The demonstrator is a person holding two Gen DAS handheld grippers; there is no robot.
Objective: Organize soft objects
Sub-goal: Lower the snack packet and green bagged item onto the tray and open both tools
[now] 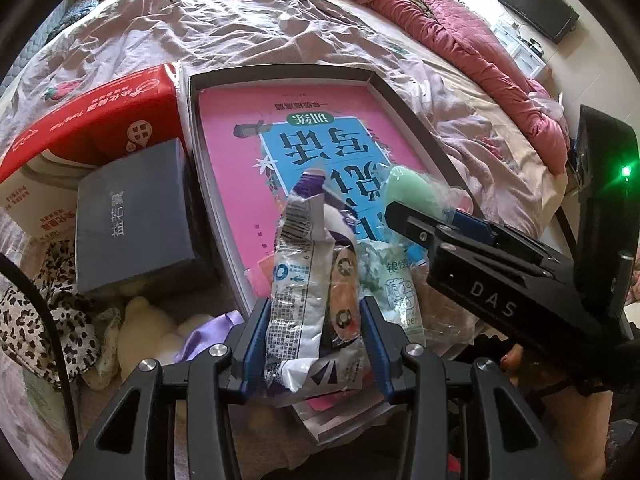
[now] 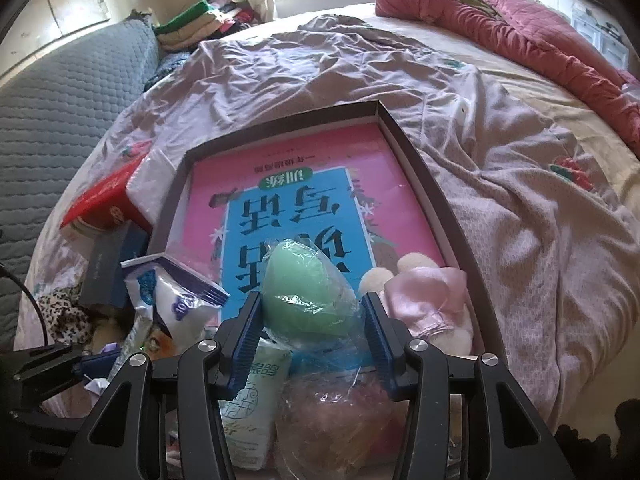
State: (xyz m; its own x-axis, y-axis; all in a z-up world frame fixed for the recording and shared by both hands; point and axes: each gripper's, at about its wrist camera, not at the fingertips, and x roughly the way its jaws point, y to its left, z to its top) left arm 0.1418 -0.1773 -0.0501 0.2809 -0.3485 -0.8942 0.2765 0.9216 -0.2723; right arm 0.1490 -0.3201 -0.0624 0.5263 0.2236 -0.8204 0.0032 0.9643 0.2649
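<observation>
My left gripper is shut on a crumpled white and purple tissue packet, held upright over the near end of a shallow dark box. A pink and blue book lies flat in the box. My right gripper is shut on a green egg-shaped sponge in clear wrap, also above the box's near end. In the left wrist view that sponge shows just right of the packet. A green and white tissue pack and a pinkish wrapped sponge lie below it.
A cream plush with a pink satin bow rests in the box's near right corner. A red carton, a grey box, leopard-print cloth and a cream plush crowd the left. A red quilt lies far right.
</observation>
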